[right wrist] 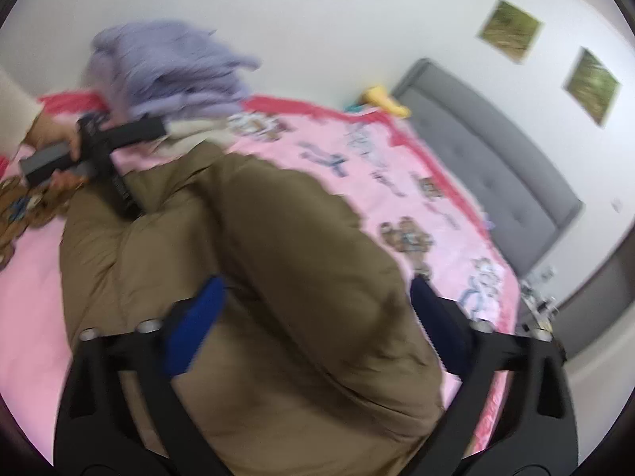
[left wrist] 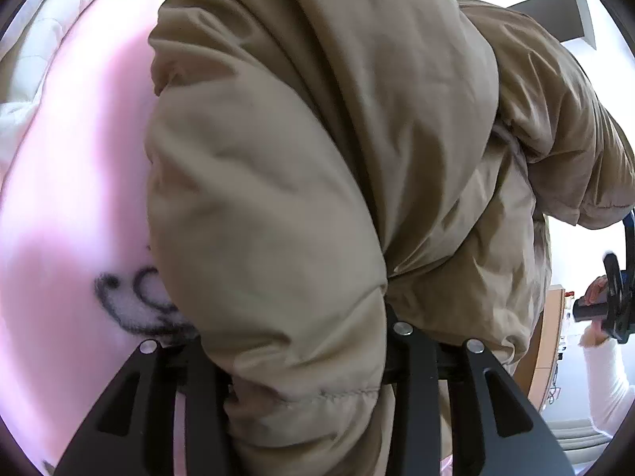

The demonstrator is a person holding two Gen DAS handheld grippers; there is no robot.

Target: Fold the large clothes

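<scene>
A large tan puffer jacket [left wrist: 301,166] fills the left wrist view, held up over the pink bedspread [left wrist: 79,182]. My left gripper [left wrist: 293,361] is shut on a thick fold of the jacket. In the right wrist view the jacket [right wrist: 254,261] bulges between the blue-padded fingers [right wrist: 194,325] of my right gripper [right wrist: 317,317], which is clamped on a bulky fold with the jaws held wide by the padding. The left gripper [right wrist: 123,194] shows at the jacket's far end. The right gripper [left wrist: 619,289] shows at the right edge of the left wrist view.
A pink printed bedspread [right wrist: 397,182] covers the bed, with a grey padded headboard [right wrist: 484,150] at the right. A lilac garment [right wrist: 170,67] is heaped at the far side. A yellow item [right wrist: 385,99] lies near the headboard. Two pictures [right wrist: 508,31] hang on the white wall.
</scene>
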